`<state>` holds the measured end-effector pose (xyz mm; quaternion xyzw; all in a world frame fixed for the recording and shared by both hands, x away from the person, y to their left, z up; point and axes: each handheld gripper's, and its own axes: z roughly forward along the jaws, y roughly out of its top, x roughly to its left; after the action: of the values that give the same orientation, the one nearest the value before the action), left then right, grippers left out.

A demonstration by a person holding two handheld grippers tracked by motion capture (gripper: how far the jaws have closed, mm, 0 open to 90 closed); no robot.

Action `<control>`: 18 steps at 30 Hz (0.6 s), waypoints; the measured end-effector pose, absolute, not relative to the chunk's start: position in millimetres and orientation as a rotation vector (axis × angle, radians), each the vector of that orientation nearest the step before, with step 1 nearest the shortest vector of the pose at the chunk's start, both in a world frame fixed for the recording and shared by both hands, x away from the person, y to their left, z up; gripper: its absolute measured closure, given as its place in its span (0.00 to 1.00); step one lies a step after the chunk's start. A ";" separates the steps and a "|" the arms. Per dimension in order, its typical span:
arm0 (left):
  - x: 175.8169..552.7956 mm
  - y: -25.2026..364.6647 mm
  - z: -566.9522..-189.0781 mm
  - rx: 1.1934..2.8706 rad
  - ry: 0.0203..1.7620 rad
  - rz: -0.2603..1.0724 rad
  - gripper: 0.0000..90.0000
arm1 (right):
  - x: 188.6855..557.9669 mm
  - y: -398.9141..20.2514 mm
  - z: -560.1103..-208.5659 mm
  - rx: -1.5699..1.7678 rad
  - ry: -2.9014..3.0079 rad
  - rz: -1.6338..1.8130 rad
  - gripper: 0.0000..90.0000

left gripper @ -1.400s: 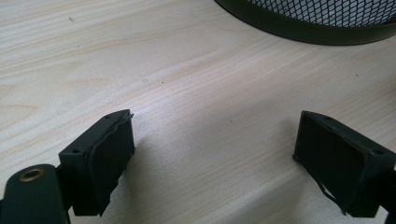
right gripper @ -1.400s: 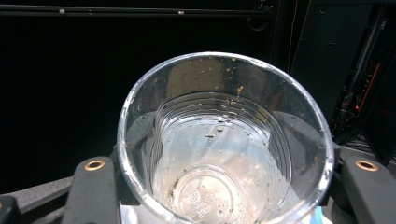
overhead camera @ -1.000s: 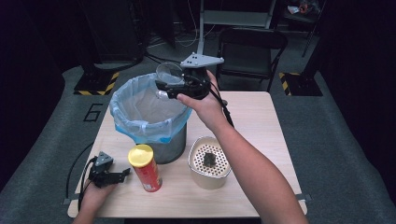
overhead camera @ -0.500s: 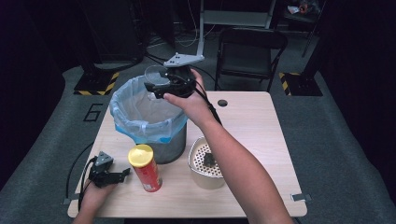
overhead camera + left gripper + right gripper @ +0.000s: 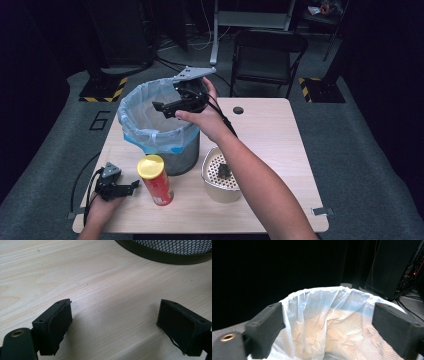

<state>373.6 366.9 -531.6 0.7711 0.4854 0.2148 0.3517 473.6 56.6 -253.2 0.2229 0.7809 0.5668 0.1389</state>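
Note:
A mesh bin (image 5: 131, 102) with a pale plastic liner stands at the table's left. My right gripper (image 5: 161, 109) hovers over its mouth, pointing left. Its jaws have just been opening and nothing is between them. In the right gripper view my right gripper (image 5: 327, 327) looks down into the liner (image 5: 332, 325) with both pads wide apart. My left gripper (image 5: 131, 189) rests open on the table at the front left. In the left gripper view my left gripper (image 5: 115, 325) has only bare wood between its pads, with the bin's dark base (image 5: 170, 250) ahead.
A red chip can with a yellow lid (image 5: 156, 181) stands upright in front of the bin. A cream perforated pot (image 5: 212, 186) with a dark lump inside sits to its right, under my right forearm. The table (image 5: 270, 135) has a small round hole at the back.
My right gripper moved left over the bin's mouth and opened. The clear round thing it held is no longer between its jaws. The left gripper stayed put.

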 end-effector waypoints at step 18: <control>371.6 367.9 -529.0 1.969 1.299 0.530 0.16 | 446.6 -18.5 -265.0 0.617 2.167 1.643 0.23</control>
<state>371.6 367.9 -529.0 0.7617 0.5026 0.2050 0.3539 446.6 -18.5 -265.0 0.2180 0.7649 0.5802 0.1756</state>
